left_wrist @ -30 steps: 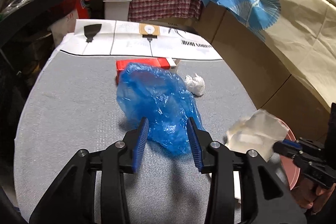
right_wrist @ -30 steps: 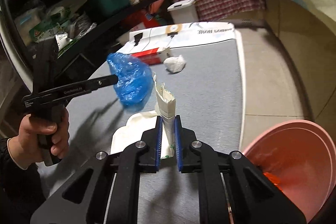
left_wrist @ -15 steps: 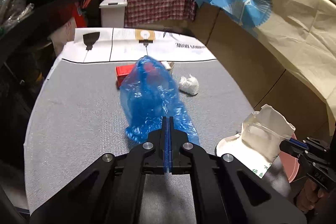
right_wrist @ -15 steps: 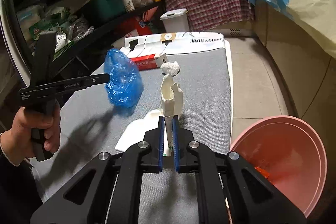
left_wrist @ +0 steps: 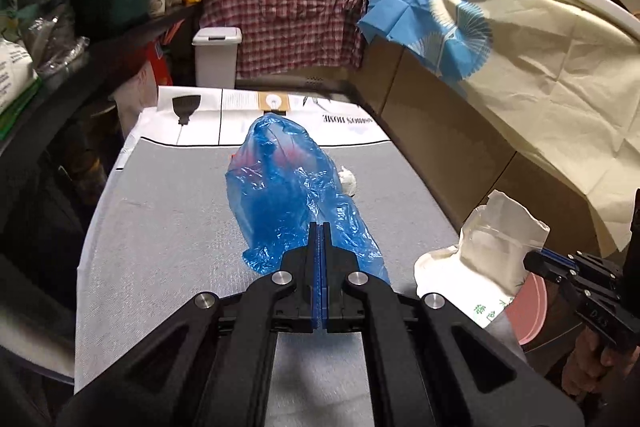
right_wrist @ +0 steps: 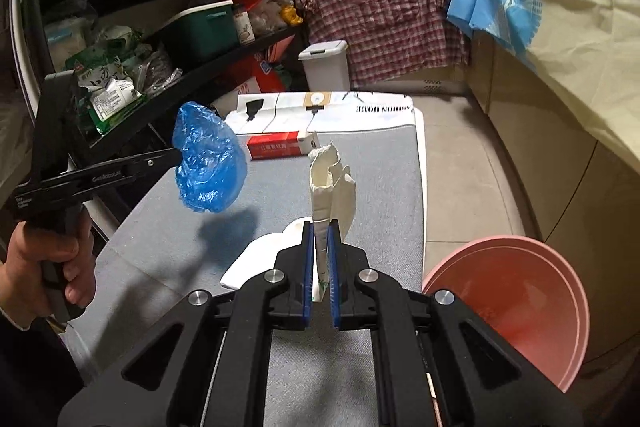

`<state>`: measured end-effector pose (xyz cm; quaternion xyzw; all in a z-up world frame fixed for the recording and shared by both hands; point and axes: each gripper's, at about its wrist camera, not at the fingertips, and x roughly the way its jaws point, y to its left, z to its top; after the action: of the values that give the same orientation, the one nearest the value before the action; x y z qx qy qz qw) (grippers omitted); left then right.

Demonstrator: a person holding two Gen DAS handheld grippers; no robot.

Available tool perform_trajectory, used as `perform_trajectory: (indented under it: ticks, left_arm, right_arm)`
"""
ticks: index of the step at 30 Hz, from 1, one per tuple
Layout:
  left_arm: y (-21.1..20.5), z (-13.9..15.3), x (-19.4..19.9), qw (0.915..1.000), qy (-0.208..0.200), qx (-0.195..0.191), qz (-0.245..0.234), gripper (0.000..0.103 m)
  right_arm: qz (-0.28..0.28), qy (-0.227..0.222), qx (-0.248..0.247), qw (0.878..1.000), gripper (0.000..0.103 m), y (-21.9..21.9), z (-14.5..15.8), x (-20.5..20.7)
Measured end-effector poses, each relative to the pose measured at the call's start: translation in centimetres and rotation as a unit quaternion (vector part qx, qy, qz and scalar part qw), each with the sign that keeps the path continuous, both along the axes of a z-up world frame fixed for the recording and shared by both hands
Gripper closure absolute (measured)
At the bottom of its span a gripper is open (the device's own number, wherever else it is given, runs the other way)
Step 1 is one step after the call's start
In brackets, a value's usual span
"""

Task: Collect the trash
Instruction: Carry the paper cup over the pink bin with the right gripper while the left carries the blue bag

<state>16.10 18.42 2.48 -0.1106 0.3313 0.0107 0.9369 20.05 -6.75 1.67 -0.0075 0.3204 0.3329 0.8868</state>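
Observation:
My left gripper (left_wrist: 320,227) is shut on a crumpled blue plastic bag (left_wrist: 288,195) and holds it above the grey mat (left_wrist: 160,227); the bag also shows in the right wrist view (right_wrist: 208,163). My right gripper (right_wrist: 319,227) is shut on a cream paper bag (right_wrist: 332,179) and lifts it off the mat; it shows in the left wrist view too (left_wrist: 488,251). A red and white box (right_wrist: 276,146) and a white paper wad (left_wrist: 347,182) lie on the mat beyond.
A pink basin (right_wrist: 516,307) stands on the floor right of the mat. A white printed sheet (right_wrist: 320,107) lies at the mat's far end. A white bin (right_wrist: 326,65), black shelves (right_wrist: 160,27) and hanging cloths lie beyond.
My left gripper shut on the blue bag and lifted it off the mat. My right gripper raised the paper bag higher.

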Motion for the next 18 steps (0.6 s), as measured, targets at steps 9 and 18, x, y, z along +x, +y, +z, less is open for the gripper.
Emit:
perform_trajectory:
  ticks: [9, 18]
  left_arm:
    - [-0.6, 2.1, -3.0, 0.9996, -0.026, 0.002, 0.001, 0.103]
    - [-2.4, 2.0, -4.9, 0.9995, -0.030, 0.006, -0.007, 0.103]
  right_arm:
    - [-0.011, -0.027, 0.001, 1.000, 0.096, -2.3, 2.6, -1.3]
    - [-0.037, -0.039, 0.000, 0.999, 0.096, -6.4, 3.0, -1.2]
